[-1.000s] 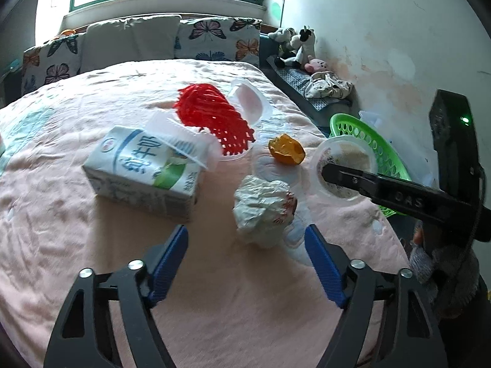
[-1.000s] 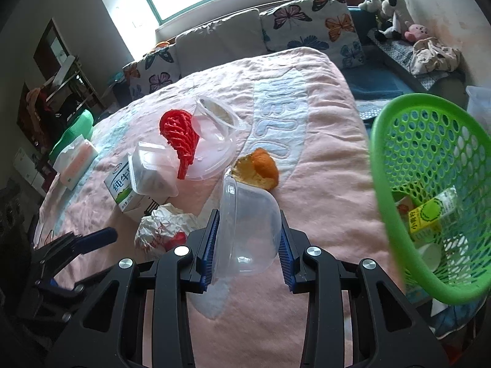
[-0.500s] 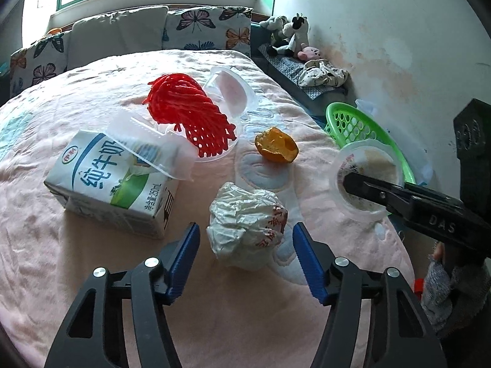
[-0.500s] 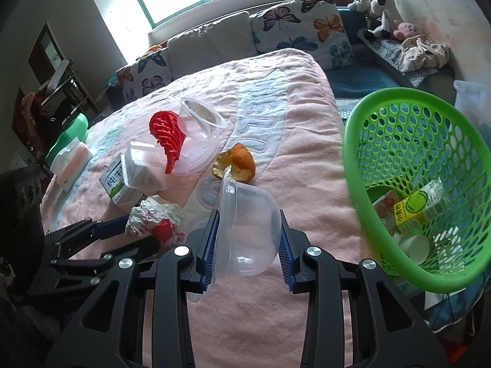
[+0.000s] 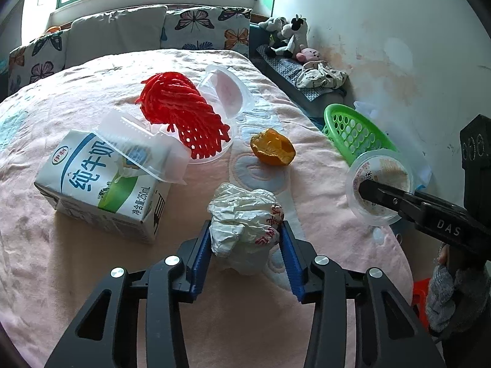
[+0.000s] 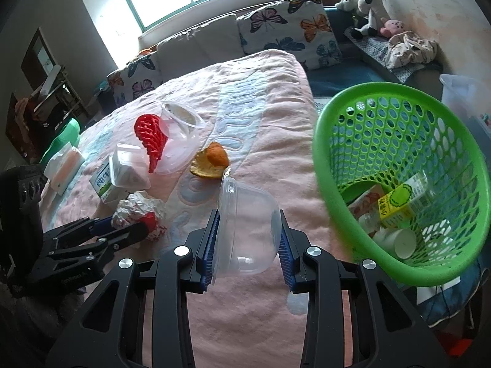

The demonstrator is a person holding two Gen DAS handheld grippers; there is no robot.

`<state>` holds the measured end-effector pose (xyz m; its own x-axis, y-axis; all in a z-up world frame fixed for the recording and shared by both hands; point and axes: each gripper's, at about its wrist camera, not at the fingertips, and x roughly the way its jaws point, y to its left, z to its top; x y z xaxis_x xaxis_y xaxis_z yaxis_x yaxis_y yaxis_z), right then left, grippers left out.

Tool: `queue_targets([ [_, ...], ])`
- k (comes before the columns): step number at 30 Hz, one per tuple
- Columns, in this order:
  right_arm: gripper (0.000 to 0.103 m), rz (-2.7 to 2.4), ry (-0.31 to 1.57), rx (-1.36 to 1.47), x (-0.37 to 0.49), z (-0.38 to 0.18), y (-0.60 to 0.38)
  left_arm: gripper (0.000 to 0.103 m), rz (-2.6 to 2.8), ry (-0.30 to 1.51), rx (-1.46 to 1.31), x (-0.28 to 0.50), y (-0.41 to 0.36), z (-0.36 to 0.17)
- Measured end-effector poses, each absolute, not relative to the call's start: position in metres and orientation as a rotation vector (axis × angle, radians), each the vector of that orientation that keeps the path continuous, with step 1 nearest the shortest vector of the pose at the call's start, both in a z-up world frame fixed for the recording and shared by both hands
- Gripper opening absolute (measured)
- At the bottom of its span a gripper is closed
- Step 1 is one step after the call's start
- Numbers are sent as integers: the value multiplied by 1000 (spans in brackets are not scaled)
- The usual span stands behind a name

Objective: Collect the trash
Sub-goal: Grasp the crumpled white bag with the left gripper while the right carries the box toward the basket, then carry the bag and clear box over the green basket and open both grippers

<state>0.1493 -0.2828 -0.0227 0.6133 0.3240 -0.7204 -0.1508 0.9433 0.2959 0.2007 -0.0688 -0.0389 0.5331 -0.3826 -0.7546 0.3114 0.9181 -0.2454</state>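
Observation:
A crumpled white paper wrapper (image 5: 245, 211) lies on the pink bedspread (image 5: 92, 276). My left gripper (image 5: 245, 228) has it between its blue pads; the jaws are closing and both pads touch its sides. The right wrist view shows the same grip, the left gripper (image 6: 132, 227) on the wrapper (image 6: 138, 207). My right gripper (image 6: 248, 217) is shut on a clear plastic cup (image 6: 245, 233), held above the bed just left of the green basket (image 6: 325, 178). In the left wrist view the cup (image 5: 380, 190) hangs in front of the basket (image 5: 353, 128).
On the bed lie a milk carton (image 5: 101, 190), a red foam net (image 5: 184, 113), clear clamshell boxes (image 5: 227, 89), and orange peel (image 5: 271, 150). The basket holds cartons and cups (image 6: 396, 202). A tissue pack (image 6: 61, 165) sits far left. Pillows (image 5: 116, 36) line the headboard.
My left gripper came forward around the wrapper and its jaws narrowed from wide apart to touching it. The right gripper carried the cup closer to the basket.

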Motion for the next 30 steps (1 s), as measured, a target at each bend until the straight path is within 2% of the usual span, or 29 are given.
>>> queue_targets([
  [30,37,76,883,247,148,-37,-382,42,-539,854,-38,200,-134,10],
])
